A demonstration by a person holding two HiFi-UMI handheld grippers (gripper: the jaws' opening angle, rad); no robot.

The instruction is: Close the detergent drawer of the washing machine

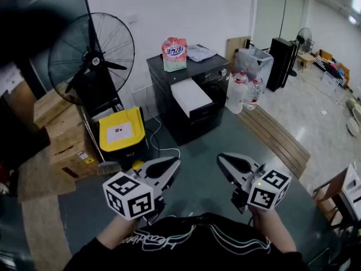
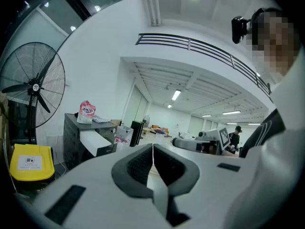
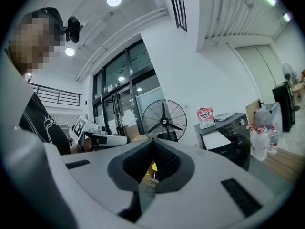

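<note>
The task is at the approach step, and no contact has been made. The washing machine (image 1: 213, 82) stands on the floor against the far wall, well apart from both grippers. A detergent bag (image 1: 175, 54) and some papers (image 1: 200, 52) lie on its top. The detergent drawer (image 1: 190, 96) shows as a white slab projecting from the front face toward the person, so it is judged to be open. A standing fan (image 1: 93, 58) and a yellow bin (image 1: 120, 129) are to the machine's left, and water bottles (image 1: 238, 92) stand on the floor just beside its right side. The left gripper (image 1: 172, 164) is held low in front of the person's body. Its own view shows the jaws pressed together along a thin seam with nothing between them. The right gripper (image 1: 223, 160) is held level with it, and its jaw tips also meet and hold nothing. Both grippers point roughly toward the machine. The next move calls for walking forward across the open floor until the drawer is within reach. One gripper then goes flat against the drawer's white front edge and pushes straight along the drawer's travel. An off-axis push would likely jam the drawer in its guide.
</note>
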